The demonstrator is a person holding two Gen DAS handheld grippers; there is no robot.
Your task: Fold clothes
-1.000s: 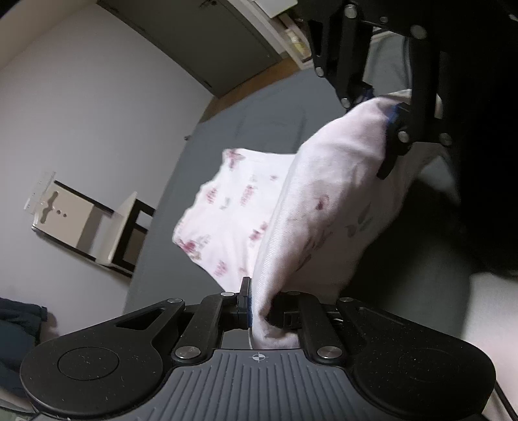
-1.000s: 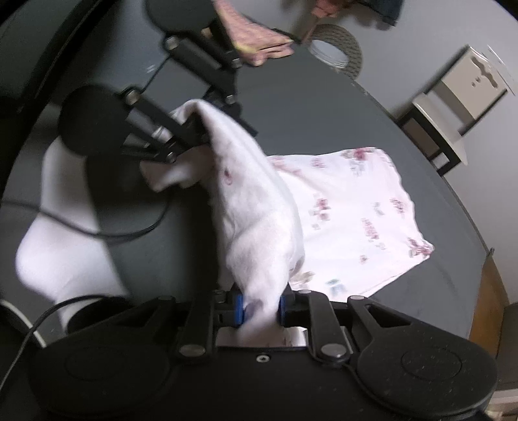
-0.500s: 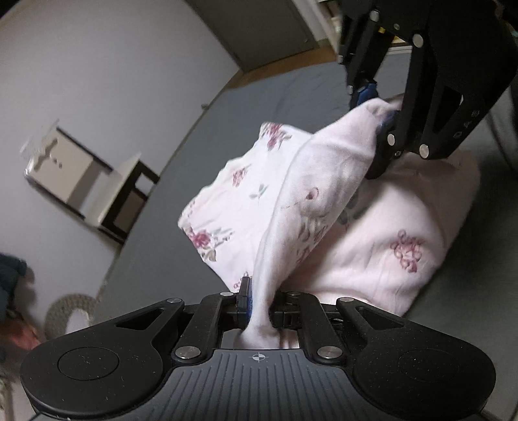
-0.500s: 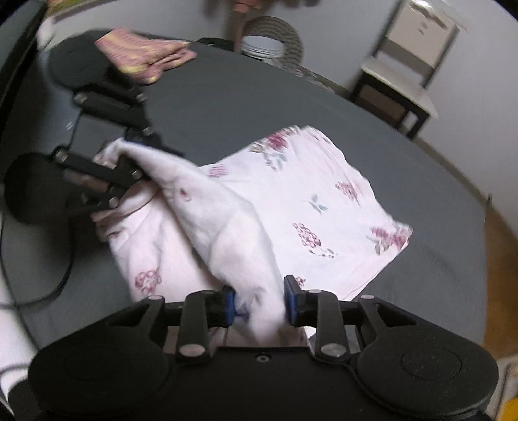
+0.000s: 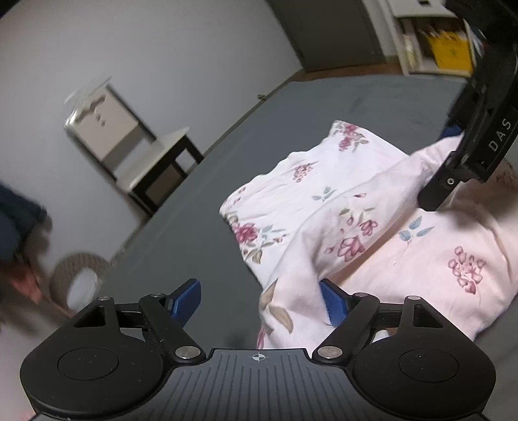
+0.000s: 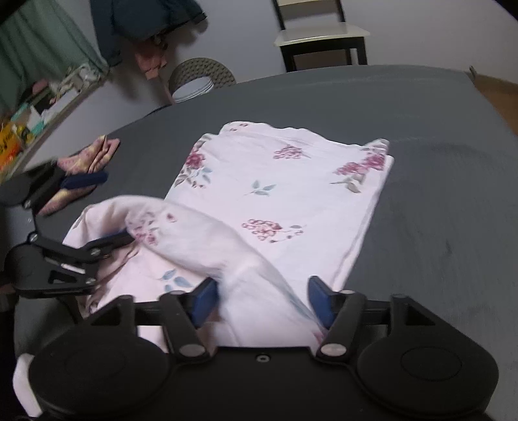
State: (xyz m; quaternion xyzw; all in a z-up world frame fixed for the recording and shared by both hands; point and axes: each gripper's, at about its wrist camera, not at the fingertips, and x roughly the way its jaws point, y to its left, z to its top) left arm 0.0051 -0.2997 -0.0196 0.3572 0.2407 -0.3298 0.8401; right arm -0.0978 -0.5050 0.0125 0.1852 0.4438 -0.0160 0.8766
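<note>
A pale pink floral garment (image 6: 291,194) lies on the dark grey table (image 6: 437,129), with its near edge folded over itself in a loose ridge. My right gripper (image 6: 262,301) is open, and that ridge lies slack between its blue pads. My left gripper (image 5: 259,301) is also open. The garment (image 5: 323,194) rests against its right pad only, and the left pad is bare. In the left wrist view the right gripper (image 5: 442,165) stands over the far end of the ridge. The left gripper (image 6: 110,207) shows at the left of the right wrist view.
A folded pink and yellow cloth (image 6: 84,168) lies on the table's left side. Beyond the table stand a chair (image 6: 320,35), a woven basket (image 6: 200,77) and hanging dark clothes (image 6: 142,19). A shelf unit (image 5: 437,42) stands past the far edge.
Both grippers have opened and let go of the garment edge. The lifted fold has come down onto the garment, which now lies flatter on the table.
</note>
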